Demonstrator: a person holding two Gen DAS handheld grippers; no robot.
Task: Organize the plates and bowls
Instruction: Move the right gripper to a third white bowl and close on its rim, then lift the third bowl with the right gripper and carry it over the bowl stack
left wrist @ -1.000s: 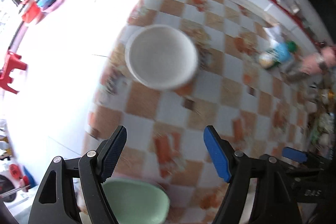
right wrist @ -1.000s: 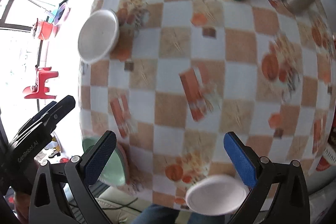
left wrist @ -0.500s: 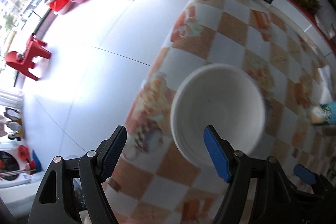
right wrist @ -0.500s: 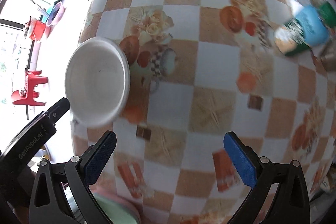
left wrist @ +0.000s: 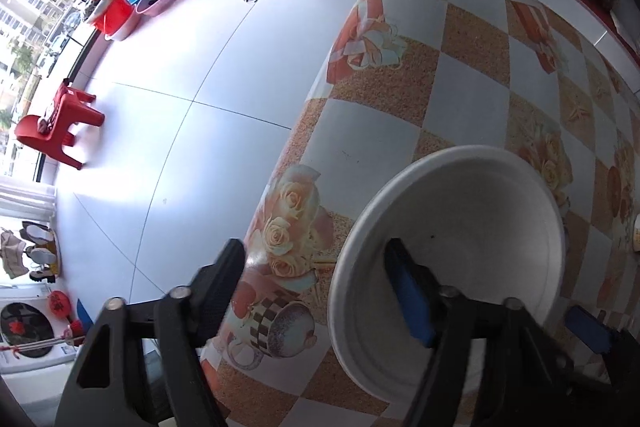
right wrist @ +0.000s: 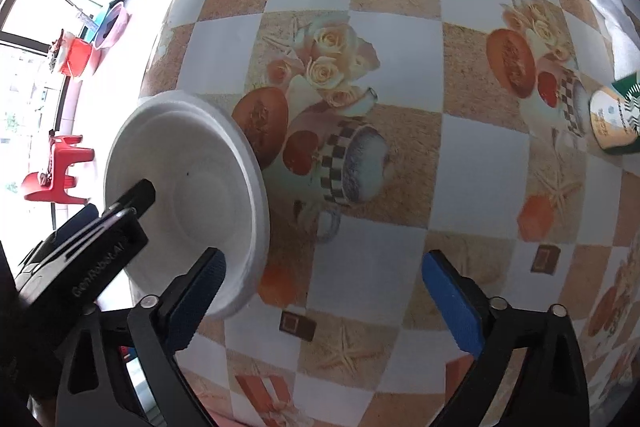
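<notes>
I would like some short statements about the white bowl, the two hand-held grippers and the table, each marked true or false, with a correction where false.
1. The left hand-held gripper straddles the rim of the white bowl, with one finger inside and one outside. True.
2. The right hand-held gripper is shut on the bowl. False: it is open, its pads wide apart over the tablecloth.
3. The bowl is full of food. False: its inside shows plain white and empty.
4. The bowl stands near the table's edge. True.
5. A red plastic stool stands on the floor. True.
6. The tablecloth is plain blue. False: it is checked in white and tan, with printed pictures.
</notes>
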